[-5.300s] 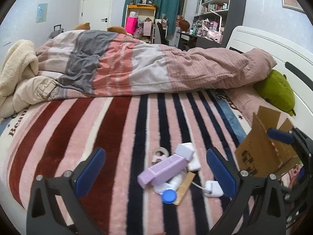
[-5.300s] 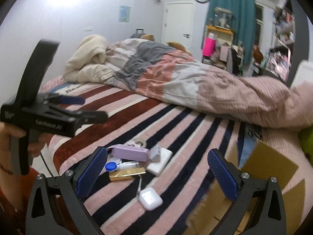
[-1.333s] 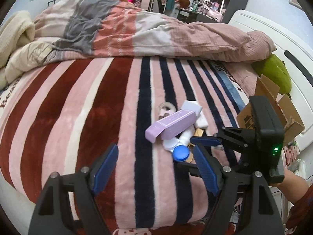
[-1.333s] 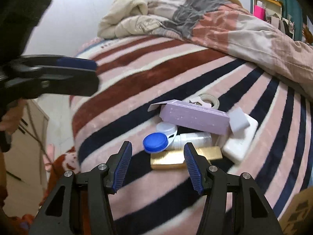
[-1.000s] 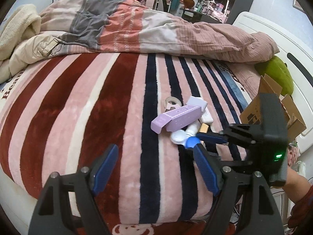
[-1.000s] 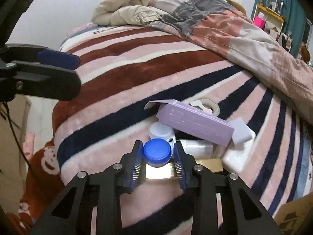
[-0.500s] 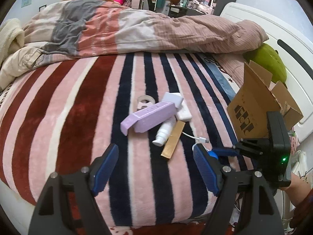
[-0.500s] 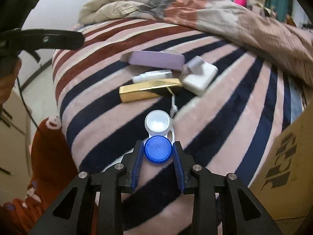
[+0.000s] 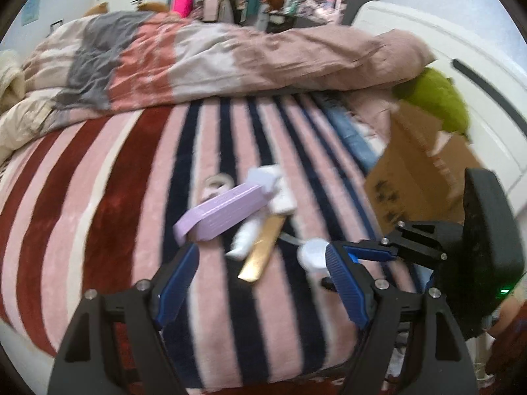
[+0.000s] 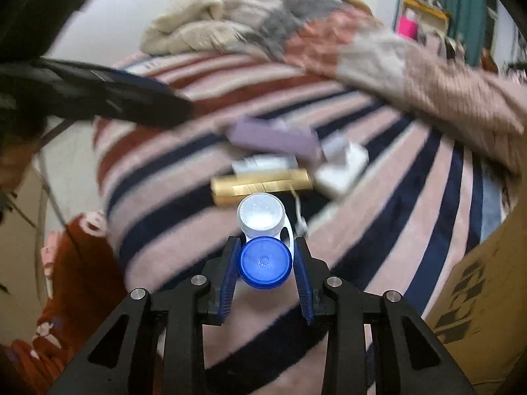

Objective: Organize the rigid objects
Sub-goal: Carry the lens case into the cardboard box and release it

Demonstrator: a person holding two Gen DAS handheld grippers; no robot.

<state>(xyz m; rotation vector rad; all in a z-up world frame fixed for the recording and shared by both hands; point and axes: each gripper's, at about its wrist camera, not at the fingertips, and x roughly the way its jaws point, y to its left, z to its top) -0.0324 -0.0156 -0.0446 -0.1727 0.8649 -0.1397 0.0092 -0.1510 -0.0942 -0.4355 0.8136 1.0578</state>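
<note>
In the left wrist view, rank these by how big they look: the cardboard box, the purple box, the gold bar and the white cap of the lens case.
1. cardboard box
2. purple box
3. gold bar
4. white cap

Motion blur softens all edges; the right gripper, which holds the lens case, hides part of the cap.

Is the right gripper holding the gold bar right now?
No, the right gripper is shut on the contact lens case by its blue cap; the gold bar lies on the blanket.

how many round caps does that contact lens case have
2. The blue cap sits clamped between the right gripper fingers; the white cap sticks out just beyond them, over the striped blanket.
</note>
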